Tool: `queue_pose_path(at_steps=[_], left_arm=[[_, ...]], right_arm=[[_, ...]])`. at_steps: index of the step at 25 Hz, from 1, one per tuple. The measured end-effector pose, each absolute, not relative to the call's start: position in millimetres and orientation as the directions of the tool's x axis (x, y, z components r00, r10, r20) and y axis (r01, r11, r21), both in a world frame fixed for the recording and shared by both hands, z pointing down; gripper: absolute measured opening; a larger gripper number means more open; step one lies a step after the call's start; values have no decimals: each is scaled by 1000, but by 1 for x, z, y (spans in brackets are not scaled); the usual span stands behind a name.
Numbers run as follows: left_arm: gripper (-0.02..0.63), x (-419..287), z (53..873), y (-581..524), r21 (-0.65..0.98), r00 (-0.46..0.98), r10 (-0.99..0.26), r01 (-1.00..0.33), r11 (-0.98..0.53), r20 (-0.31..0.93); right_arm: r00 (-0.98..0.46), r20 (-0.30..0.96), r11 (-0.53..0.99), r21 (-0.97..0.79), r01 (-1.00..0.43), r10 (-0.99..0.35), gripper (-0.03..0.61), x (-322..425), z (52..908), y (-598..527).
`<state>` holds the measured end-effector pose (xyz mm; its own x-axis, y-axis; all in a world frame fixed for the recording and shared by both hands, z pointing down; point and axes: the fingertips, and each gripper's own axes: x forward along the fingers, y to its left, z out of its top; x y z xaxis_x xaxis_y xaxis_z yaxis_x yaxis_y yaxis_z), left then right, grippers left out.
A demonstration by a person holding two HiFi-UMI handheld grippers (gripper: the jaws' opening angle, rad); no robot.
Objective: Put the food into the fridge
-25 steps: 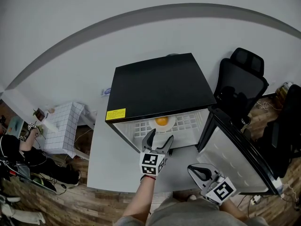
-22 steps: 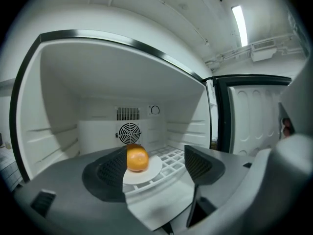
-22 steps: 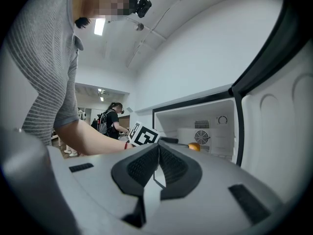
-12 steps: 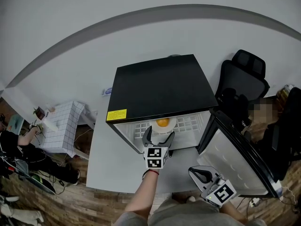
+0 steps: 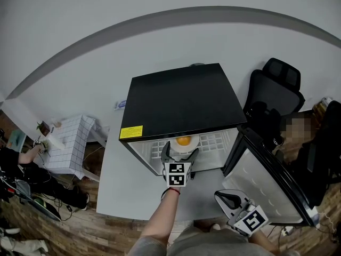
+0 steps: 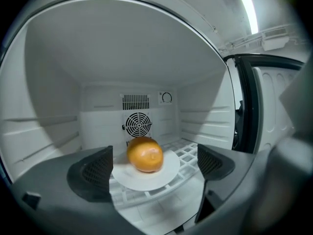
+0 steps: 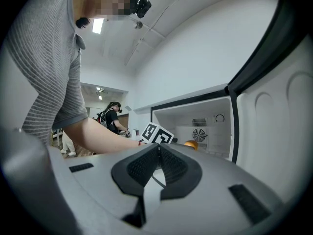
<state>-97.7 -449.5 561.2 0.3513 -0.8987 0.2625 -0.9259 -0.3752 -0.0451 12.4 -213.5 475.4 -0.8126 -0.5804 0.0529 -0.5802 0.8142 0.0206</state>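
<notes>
**Mini fridge loading, head view and gripper views.** The mini fridge (image 5: 181,97) stands toward the far right corner of the grey counter (image 5: 118,188). Its door (image 5: 266,181) is swung wide to the right, so that the compartment can be reached from the counter's near edge.

The food, 1 orange (image 6: 145,154), is carried on a white plate (image 6: 164,179). The plate rests on the wire shelf (image 6: 194,152) inside the fridge, in front of the rear fan.

The left tongs (image 6: 155,163) are held at the fridge mouth with the 2 jaws spread wide, 1 on each side of the plate. Nothing is seen to be gripped, so the plate is judged to be borne by the shelf alone.

The right tongs (image 7: 157,166) are held low by the counter's near right corner, with the jaws pressed together on nothing and clear of the open door. Placement is judged done, and only closing the door is left.
</notes>
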Motion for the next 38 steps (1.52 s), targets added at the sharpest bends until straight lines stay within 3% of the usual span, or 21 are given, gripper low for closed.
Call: queue_pose_path(at_steps=[12, 28, 38], left_arm=[[525, -103, 568, -485, -81, 256, -921, -953, -291, 293], [523, -96, 575, -505, -167, 274, -926, -932, -322, 261], [522, -89, 572, -503, -251, 293, -931, -905, -343, 216]], right_arm=[[-808, 59, 810, 22, -586, -586, 14, 19, 476, -215], [-805, 76, 808, 20, -589, -589, 14, 19, 481, -223], [-776, 17, 776, -25, -631, -631, 14, 7, 476, -253]])
